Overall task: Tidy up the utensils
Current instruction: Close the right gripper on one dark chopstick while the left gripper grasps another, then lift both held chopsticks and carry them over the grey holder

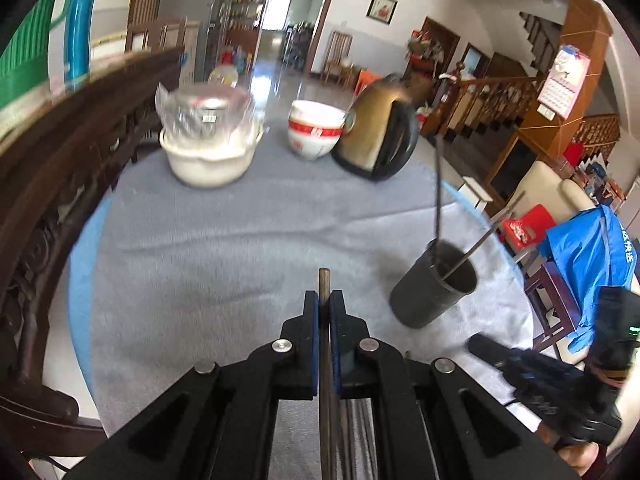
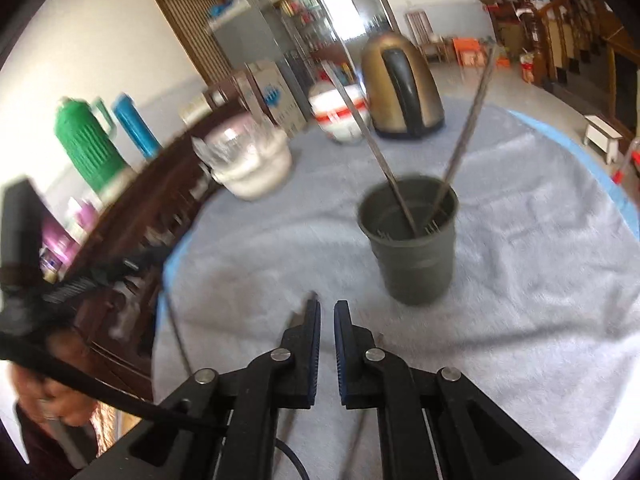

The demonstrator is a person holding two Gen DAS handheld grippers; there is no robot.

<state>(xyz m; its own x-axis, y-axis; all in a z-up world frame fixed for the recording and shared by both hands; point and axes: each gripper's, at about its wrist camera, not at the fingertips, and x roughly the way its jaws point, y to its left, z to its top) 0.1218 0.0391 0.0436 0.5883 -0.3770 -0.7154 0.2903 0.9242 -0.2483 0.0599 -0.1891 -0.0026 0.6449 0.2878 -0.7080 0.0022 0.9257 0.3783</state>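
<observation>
My left gripper (image 1: 324, 300) is shut on a thin brown chopstick (image 1: 324, 278), whose tip sticks out just past the pads above the grey cloth. To its right stands a dark grey holder cup (image 1: 434, 292) with two thin sticks (image 1: 438, 192) leaning in it. In the right wrist view the same cup (image 2: 412, 240) is ahead and to the right of my right gripper (image 2: 327, 312). That gripper's pads stand almost together, and only cloth shows in the narrow slit. A thin tip (image 2: 311, 295) shows beside its left finger; I cannot tell whether it is held.
A round table under grey cloth (image 1: 224, 248) carries a white pot with a glass lid (image 1: 208, 148), a red-and-white bowl (image 1: 316, 128) and a gold kettle (image 1: 380, 132) at the back. A dark carved wooden bench (image 1: 60, 168) runs along the left. A red stool and blue fabric lie off right.
</observation>
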